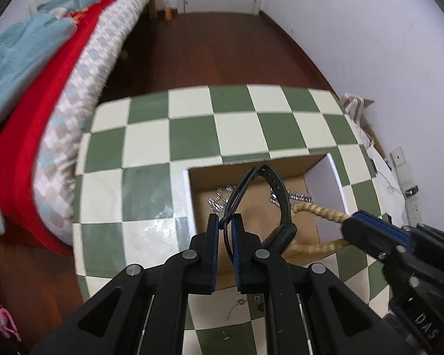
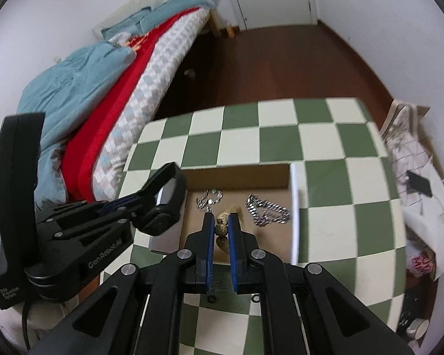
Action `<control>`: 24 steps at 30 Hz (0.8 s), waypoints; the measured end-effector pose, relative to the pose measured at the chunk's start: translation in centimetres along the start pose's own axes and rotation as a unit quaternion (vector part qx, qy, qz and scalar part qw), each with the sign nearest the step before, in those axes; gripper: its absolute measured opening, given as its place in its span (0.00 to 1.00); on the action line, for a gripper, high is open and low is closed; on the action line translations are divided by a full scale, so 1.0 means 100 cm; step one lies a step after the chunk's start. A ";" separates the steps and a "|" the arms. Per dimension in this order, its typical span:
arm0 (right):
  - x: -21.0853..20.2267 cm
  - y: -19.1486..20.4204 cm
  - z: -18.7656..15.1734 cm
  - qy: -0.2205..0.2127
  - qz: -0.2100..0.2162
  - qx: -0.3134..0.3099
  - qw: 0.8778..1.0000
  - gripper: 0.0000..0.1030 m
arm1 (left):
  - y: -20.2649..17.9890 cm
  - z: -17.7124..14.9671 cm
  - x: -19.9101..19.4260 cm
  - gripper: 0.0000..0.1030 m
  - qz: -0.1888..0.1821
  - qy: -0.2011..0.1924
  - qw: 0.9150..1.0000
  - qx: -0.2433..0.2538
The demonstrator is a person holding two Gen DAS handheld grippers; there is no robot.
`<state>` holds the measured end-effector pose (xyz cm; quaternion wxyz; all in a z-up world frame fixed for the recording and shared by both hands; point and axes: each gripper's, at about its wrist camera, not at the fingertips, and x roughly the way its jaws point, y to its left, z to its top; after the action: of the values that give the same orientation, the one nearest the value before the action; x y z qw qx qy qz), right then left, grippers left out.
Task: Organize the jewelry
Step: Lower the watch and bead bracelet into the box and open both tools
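My left gripper [image 1: 225, 222] is shut on the strap of a black wristwatch [image 1: 276, 189], held over an open cardboard box [image 1: 325, 162]; the watch also shows in the right wrist view [image 2: 165, 204]. My right gripper [image 2: 221, 222] is shut on a tan beaded bracelet [image 2: 222, 226], which loops above the box floor in the left wrist view [image 1: 319, 210]. A thin silver chain [image 2: 208, 199] and a thick silver chain [image 2: 266, 210] lie on the box floor [image 2: 269, 233].
The box sits on a green and white checkered table [image 2: 281, 136]. Small rings and a fine chain lie on the table near me [image 1: 239, 304]. A bed with red and blue bedding [image 2: 103, 88] stands left. Clutter is at the right [image 2: 414, 162].
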<state>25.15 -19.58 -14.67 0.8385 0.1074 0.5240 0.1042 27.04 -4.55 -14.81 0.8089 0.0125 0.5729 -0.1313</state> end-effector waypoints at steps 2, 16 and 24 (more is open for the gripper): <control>0.010 -0.002 -0.001 0.017 0.013 0.002 1.000 0.09 | 0.000 0.000 0.007 0.13 -0.002 0.015 1.000 -0.004; 0.009 -0.024 -0.007 0.040 -0.066 0.013 0.997 0.56 | 0.013 0.003 -0.021 0.97 0.028 -0.037 0.998 -0.033; 0.014 -0.026 -0.023 0.044 -0.149 -0.010 0.988 0.99 | 0.022 -0.030 -0.042 1.00 0.122 -0.106 0.986 -0.046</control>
<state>23.86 -21.50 -17.57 0.8221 0.0149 0.5690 -0.0115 23.47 -1.14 -12.23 0.8747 0.0312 0.4835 -0.0061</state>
